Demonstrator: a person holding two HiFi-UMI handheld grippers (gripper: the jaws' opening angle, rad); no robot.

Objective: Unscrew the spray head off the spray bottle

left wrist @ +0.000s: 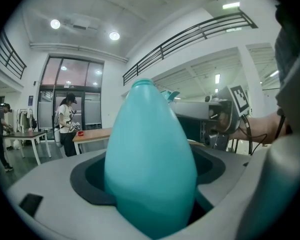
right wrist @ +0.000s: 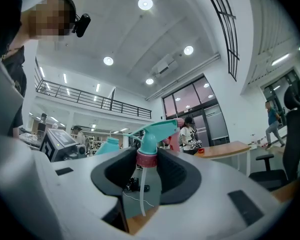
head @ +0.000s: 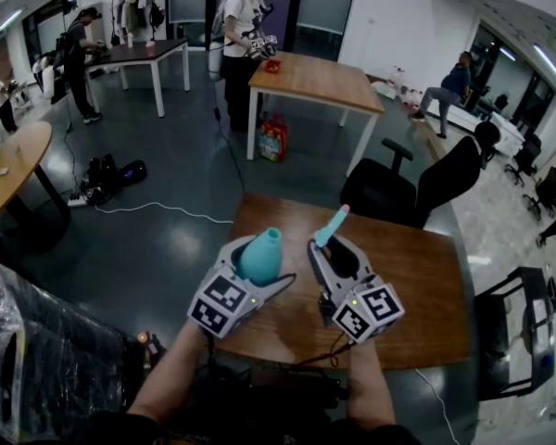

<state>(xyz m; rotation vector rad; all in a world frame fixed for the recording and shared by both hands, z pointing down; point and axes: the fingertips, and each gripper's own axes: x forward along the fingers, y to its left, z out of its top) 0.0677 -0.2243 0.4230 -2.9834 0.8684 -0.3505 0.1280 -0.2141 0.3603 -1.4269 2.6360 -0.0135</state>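
My left gripper (head: 259, 269) is shut on the body of a teal spray bottle (head: 260, 254), which stands upright with a bare, open neck. In the left gripper view the bottle (left wrist: 150, 159) fills the space between the jaws. The spray head (head: 332, 226), teal with a pink collar (right wrist: 145, 158), is off the bottle and held in my right gripper (head: 333, 250), shut on it at the collar. Its thin dip tube (right wrist: 142, 190) hangs free below. The two grippers are side by side above the wooden table (head: 426, 286), the bottle (right wrist: 108, 146) left of the head.
A black office chair (head: 417, 188) stands behind the table's far edge. Further back are another wooden table (head: 315, 77) with a small red object, a person beside it, and more tables at the left. Cables lie on the dark floor.
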